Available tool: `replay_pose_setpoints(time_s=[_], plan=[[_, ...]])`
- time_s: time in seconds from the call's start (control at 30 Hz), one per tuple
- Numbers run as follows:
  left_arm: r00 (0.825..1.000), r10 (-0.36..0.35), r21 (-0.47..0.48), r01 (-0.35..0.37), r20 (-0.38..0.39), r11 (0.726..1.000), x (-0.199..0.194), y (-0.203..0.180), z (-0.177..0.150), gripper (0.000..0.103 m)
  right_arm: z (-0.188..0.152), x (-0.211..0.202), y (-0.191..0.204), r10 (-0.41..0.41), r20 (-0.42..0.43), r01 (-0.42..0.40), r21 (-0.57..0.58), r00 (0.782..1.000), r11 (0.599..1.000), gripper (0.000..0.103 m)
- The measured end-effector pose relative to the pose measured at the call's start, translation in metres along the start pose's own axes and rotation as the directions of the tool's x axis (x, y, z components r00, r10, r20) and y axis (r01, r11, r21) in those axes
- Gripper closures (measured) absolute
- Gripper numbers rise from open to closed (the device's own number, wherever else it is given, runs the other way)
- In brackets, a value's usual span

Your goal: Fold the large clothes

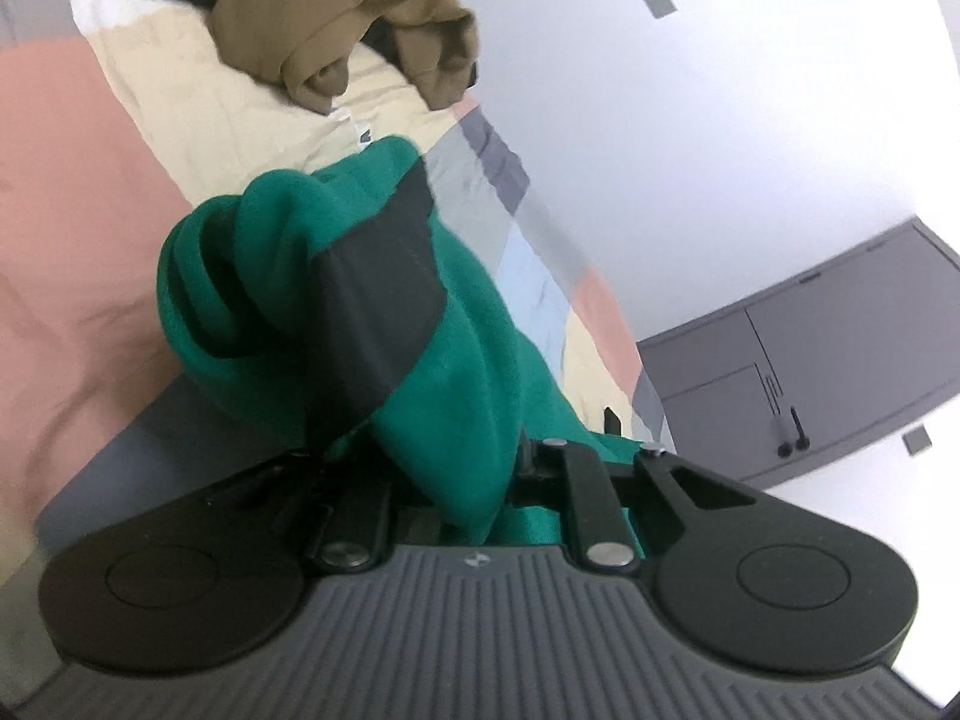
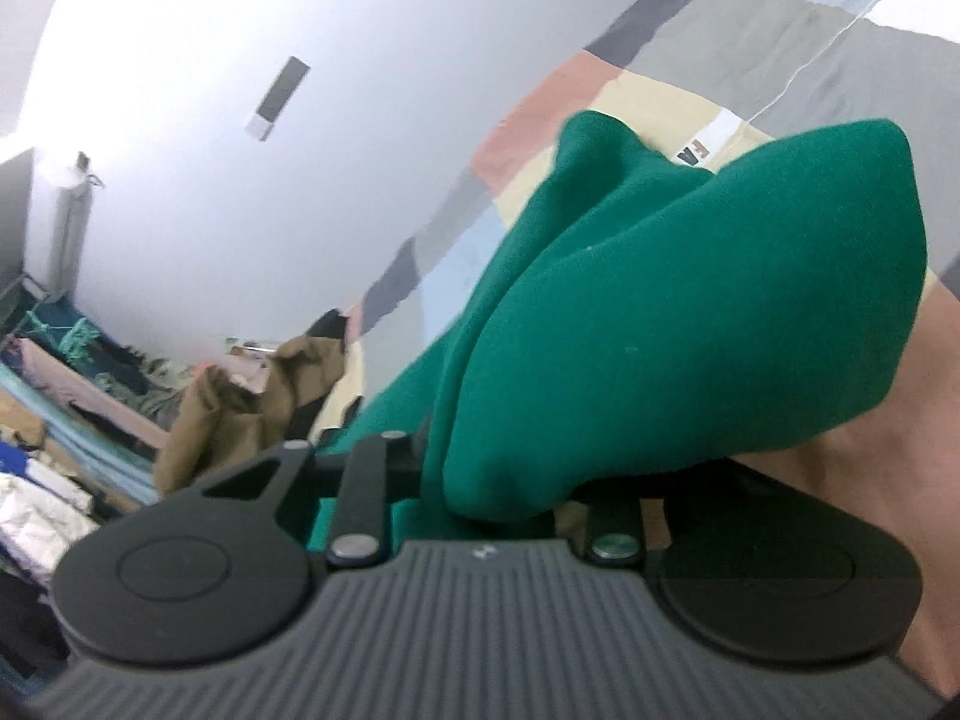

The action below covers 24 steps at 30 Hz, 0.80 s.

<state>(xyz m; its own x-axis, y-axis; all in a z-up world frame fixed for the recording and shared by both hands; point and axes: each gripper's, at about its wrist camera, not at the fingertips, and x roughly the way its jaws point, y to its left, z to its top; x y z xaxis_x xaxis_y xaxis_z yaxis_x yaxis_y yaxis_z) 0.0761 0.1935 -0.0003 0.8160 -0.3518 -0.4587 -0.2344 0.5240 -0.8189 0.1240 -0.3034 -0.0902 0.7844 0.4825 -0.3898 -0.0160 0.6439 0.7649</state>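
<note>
Both grippers, left (image 1: 420,324) and right (image 2: 516,420), are clenched on the green garment (image 1: 456,372), bunched mid-frame above the patchwork bedspread (image 1: 78,192). Risk imo: thick fleece slipping from one pinch while lifted, wrecking the fold. No containers visible, only a tan garment (image 1: 336,18) at the upper left.

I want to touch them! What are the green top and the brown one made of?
The green garment looks like thick, soft, matte knit, maybe fleece or sweatshirt cotton: it bunches in fat rounded folds. The brown garment looks similar, matte and heavy. The exact fibre can't be told.
</note>
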Motion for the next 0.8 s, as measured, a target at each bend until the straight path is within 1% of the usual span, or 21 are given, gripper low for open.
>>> replay_pose_setpoints(time_s=[0.13, 0.2, 0.27, 0.3, 0.37, 0.43, 0.47, 0.5, 0.53, 0.57, 0.6, 0.7, 0.73, 0.8], plan=[[1.0, -0.013, 0.042, 0.013, 0.005, 0.999, -0.04, -0.01, -0.017, 0.085, -0.011, -0.04, 0.008, 0.023, 0.005, -0.022, -0.011, 1.0, 1.0, 0.07], [1.0, -0.016, 0.08, 0.014, 0.014, 0.997, -0.056, -0.016, -0.029, 0.085, -0.015, -0.056, 0.01, 0.037, 0.003, -0.037, -0.023, 0.999, 0.999, 0.069], [1.0, -0.008, 0.106, 0.008, 0.001, 0.994, -0.062, -0.018, -0.035, 0.085, -0.018, -0.068, 0.009, 0.029, -0.009, -0.029, -0.028, 1.0, 0.999, 0.069], [1.0, -0.001, 0.106, 0.002, -0.011, 0.994, -0.059, -0.017, -0.036, 0.085, -0.019, -0.07, 0.006, 0.019, -0.017, -0.019, -0.012, 1.0, 1.0, 0.069], [1.0, 0.01, 0.08, -0.008, -0.029, 0.997, -0.056, -0.013, -0.038, 0.084, -0.021, -0.069, -0.003, -0.006, -0.046, 0.008, 0.036, 0.999, 0.999, 0.068], [0.999, 0.016, 0.051, -0.014, -0.046, 0.999, -0.048, -0.007, -0.035, 0.083, -0.02, -0.063, -0.01, -0.018, -0.074, 0.024, 0.085, 0.997, 0.996, 0.063], [0.998, 0.02, 0.033, -0.018, -0.056, 0.999, -0.046, -0.004, -0.034, 0.08, -0.019, -0.062, -0.011, -0.016, -0.086, 0.023, 0.086, 0.996, 0.996, 0.061], [0.997, 0.022, 0.011, -0.021, -0.069, 1.0, -0.042, 0.0, -0.032, 0.077, -0.019, -0.063, -0.009, -0.008, -0.095, 0.015, 0.073, 0.995, 0.997, 0.052], [0.996, 0.022, -0.009, -0.023, -0.085, 1.0, -0.039, 0.003, -0.031, 0.073, -0.019, -0.065, -0.007, -0.001, -0.097, 0.008, 0.066, 0.995, 0.998, 0.04], [0.995, 0.022, -0.021, -0.024, -0.099, 0.999, -0.037, 0.005, -0.029, 0.065, -0.019, -0.068, -0.005, 0.005, -0.094, 0.001, 0.063, 0.996, 0.998, 0.034], [0.994, 0.014, -0.034, -0.018, -0.106, 0.999, -0.037, 0.006, -0.028, 0.06, -0.019, -0.07, -0.002, 0.004, -0.092, 0.001, 0.057, 0.996, 0.998, 0.03], [0.995, -0.017, -0.061, 0.011, -0.102, 0.998, -0.038, 0.005, -0.024, 0.057, -0.017, -0.076, 0.005, 0.021, -0.073, -0.018, 0.043, 0.997, 0.999, 0.03], [0.994, -0.03, -0.058, 0.024, -0.102, 0.998, -0.038, 0.002, -0.021, 0.057, -0.016, -0.078, 0.007, 0.028, -0.062, -0.026, 0.035, 0.998, 0.999, 0.03], [0.995, -0.045, -0.024, 0.043, -0.094, 0.999, -0.035, -0.008, -0.014, 0.057, -0.01, -0.081, 0.012, 0.041, -0.037, -0.041, 0.009, 0.998, 0.999, 0.03]])
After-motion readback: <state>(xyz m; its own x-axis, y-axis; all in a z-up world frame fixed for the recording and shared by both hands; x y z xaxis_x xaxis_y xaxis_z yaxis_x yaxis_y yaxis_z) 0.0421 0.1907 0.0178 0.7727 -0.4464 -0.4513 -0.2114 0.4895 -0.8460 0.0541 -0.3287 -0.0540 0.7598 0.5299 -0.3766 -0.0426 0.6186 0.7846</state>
